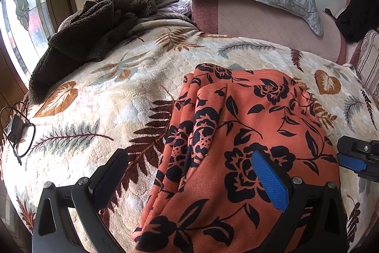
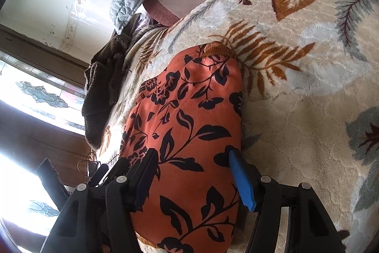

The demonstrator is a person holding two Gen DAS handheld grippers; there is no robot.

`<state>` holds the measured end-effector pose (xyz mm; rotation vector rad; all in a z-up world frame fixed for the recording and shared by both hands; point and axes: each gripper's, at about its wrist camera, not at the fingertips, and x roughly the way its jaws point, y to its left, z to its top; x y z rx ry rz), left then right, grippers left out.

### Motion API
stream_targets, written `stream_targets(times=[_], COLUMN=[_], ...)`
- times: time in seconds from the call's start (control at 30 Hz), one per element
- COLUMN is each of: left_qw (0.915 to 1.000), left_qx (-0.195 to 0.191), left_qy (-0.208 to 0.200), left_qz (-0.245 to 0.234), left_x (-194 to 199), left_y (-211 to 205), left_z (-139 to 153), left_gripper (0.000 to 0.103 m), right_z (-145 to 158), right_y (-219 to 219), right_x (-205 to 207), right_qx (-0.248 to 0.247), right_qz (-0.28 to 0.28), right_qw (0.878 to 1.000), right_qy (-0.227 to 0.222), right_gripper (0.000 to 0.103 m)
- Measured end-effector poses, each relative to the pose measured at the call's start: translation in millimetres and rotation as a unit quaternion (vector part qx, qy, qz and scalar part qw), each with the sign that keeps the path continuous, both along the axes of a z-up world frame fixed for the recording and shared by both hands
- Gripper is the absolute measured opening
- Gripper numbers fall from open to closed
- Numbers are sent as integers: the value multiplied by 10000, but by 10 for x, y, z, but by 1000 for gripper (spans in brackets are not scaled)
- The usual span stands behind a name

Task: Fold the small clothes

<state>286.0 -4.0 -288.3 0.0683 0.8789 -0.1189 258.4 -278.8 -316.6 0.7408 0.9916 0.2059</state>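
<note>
The orange floral garment (image 1: 248,125) lies part-folded on the leaf-patterned blanket (image 1: 99,96), its long axis running away from both tongs. The left gripper (image 1: 189,172) and the right gripper (image 2: 193,172) are both held open, empty, astride its near end; neither is judged nearer.

Bare cream leaf-patterned fleece blanket (image 1: 99,91) lies open at centre left; a crumpled dark-brown fleece garment (image 1: 94,30) blocks the upper left, a black coiled cable (image 1: 17,132) the left edge.
</note>
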Motion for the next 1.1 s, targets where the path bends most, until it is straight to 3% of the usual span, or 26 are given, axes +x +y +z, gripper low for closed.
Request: stream_targets(times=[0.17, 1.1], left_qw=[9999, 9998], left_qx=[27, -16], left_qy=[96, 182], left_qz=[20, 7], left_x=[16, 63], left_y=[2, 79], left_z=[-55, -107], left_gripper=[103, 103], right_z=[-31, -62], right_y=[58, -144], right_x=[39, 155], right_qx=[-185, -69], right_qz=[87, -149], right_qw=[9998, 9998], right_qy=[60, 83], right_gripper=[67, 67])
